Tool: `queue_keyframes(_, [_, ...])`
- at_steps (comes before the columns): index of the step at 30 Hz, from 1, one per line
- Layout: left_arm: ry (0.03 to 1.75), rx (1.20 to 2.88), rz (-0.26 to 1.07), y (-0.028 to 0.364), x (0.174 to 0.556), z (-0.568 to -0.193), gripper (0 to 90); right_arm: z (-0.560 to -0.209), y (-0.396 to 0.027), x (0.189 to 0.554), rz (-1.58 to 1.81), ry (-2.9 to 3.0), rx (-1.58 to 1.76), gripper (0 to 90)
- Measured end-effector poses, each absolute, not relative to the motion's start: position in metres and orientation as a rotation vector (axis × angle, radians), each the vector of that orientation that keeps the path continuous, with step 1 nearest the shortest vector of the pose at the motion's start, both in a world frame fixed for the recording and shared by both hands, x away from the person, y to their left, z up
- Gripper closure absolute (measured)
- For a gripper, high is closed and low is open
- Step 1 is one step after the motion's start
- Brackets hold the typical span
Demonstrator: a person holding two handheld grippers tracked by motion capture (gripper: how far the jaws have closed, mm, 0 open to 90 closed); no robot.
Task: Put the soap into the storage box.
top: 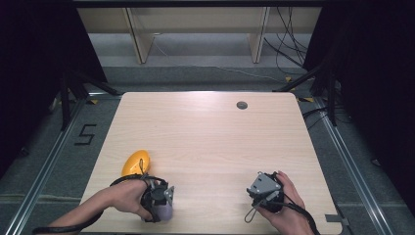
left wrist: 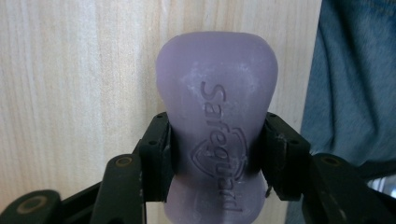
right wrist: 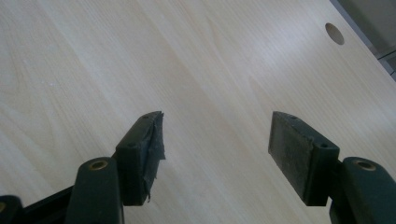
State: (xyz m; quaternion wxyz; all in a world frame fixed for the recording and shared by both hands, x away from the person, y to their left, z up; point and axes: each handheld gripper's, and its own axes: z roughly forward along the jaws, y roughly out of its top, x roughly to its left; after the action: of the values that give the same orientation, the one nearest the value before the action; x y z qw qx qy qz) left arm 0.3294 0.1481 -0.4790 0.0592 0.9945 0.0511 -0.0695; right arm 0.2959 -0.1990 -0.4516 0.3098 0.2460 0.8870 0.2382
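A purple bar of soap [left wrist: 217,116] with "Safeguard" pressed into it lies on the wooden table [top: 210,142] near the front left edge. My left gripper [left wrist: 217,156] is shut on its narrow waist, one black pad on each side. From above, the soap [top: 165,212] pokes out under the left gripper [top: 159,200], which points down. My right gripper [right wrist: 217,140] stands open low over bare wood, nothing between its fingers. In the high view the right gripper [top: 264,192] rests at the front right, held in a hand.
A yellow-orange rounded object [top: 135,162] lies just beyond the left hand. A round cable hole [top: 242,105] sits near the table's far edge. Blue cloth [left wrist: 355,84] shows past the table's front edge. Dark stands and cables flank the table.
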Motion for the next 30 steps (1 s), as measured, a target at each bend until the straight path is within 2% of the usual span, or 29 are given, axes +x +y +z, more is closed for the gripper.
queue_keyframes(4, [0.392, 2.932, -0.198, 0.152, 0.331, -0.475, 49.4, -0.452, -0.199, 0.296, 0.628, 2.345, 0.655, 36.2])
queue_keyframes(9, [0.639, 2.844, -0.113, 0.154, 0.331, -0.466, 49.3, -0.452, -0.198, 0.294, 0.627, 2.341, 0.679, 36.2])
queue_keyframes(12, [0.958, 2.648, -0.131, 0.155, 0.33, -0.461, 49.4, -0.453, -0.198, 0.295, 0.63, 2.349, 0.672, 36.2])
queue_keyframes(14, [1.067, 2.588, -0.125, 0.157, 0.331, -0.456, 49.4, -0.452, -0.198, 0.295, 0.631, 2.349, 0.666, 36.2])
queue_keyframes(18, [1.153, 2.588, -0.054, 0.156, 0.333, -0.449, 49.4, -0.452, -0.198, 0.296, 0.63, 2.348, 0.65, 36.2])
queue_keyframes(25, [1.328, 2.535, -0.034, 0.153, 0.333, -0.448, 49.4, -0.451, -0.199, 0.296, 0.628, 2.343, 0.652, 36.2])
queue_keyframes(30, [1.338, 2.541, -0.006, 0.154, 0.335, -0.447, 49.4, -0.451, -0.199, 0.296, 0.629, 2.343, 0.648, 36.2])
